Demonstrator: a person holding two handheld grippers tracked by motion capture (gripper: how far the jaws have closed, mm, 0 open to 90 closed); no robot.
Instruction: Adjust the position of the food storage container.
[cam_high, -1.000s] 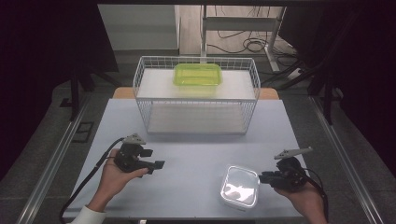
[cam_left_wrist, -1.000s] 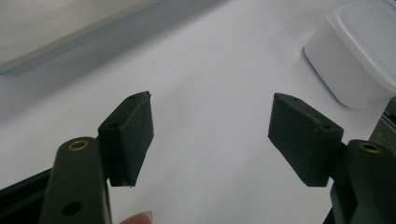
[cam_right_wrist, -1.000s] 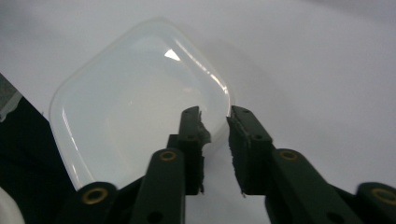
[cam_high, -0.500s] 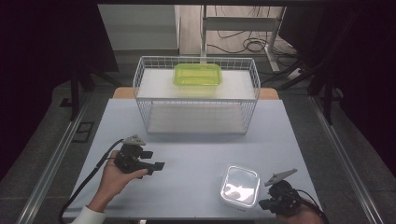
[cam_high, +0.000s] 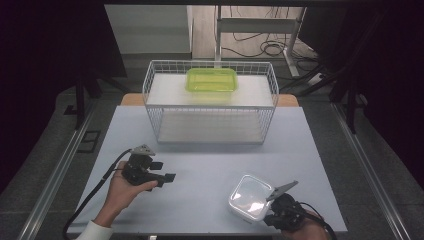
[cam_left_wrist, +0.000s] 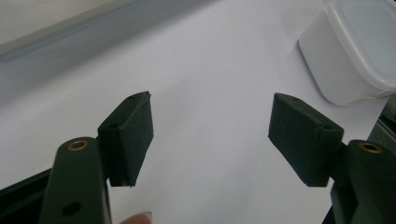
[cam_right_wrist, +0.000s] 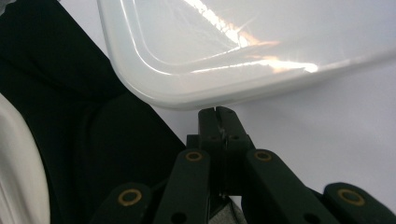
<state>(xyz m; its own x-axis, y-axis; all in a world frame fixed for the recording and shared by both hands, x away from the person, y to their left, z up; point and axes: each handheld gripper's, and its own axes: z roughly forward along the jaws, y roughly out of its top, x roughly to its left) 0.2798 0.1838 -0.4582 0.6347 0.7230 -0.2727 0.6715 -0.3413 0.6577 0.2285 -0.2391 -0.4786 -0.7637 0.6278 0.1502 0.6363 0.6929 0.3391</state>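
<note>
- Since a second ago, right tool (cam_high: 272, 218) has dropped toward the worktop's (cam_high: 210, 170) near edge; jaws pressed together, tips at the white lidded container's (cam_high: 251, 199) rim, gripping nothing.
- Left tool (cam_high: 167, 177) unchanged: jaws wide apart, empty.
- Green container (cam_high: 211, 80) stays on the wire basket (cam_high: 210, 107).

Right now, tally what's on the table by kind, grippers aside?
Wire basket: 1
Green container, up on the basket: 1
White container, near the table's front edge by the right gripper: 1
Total: 3
</note>
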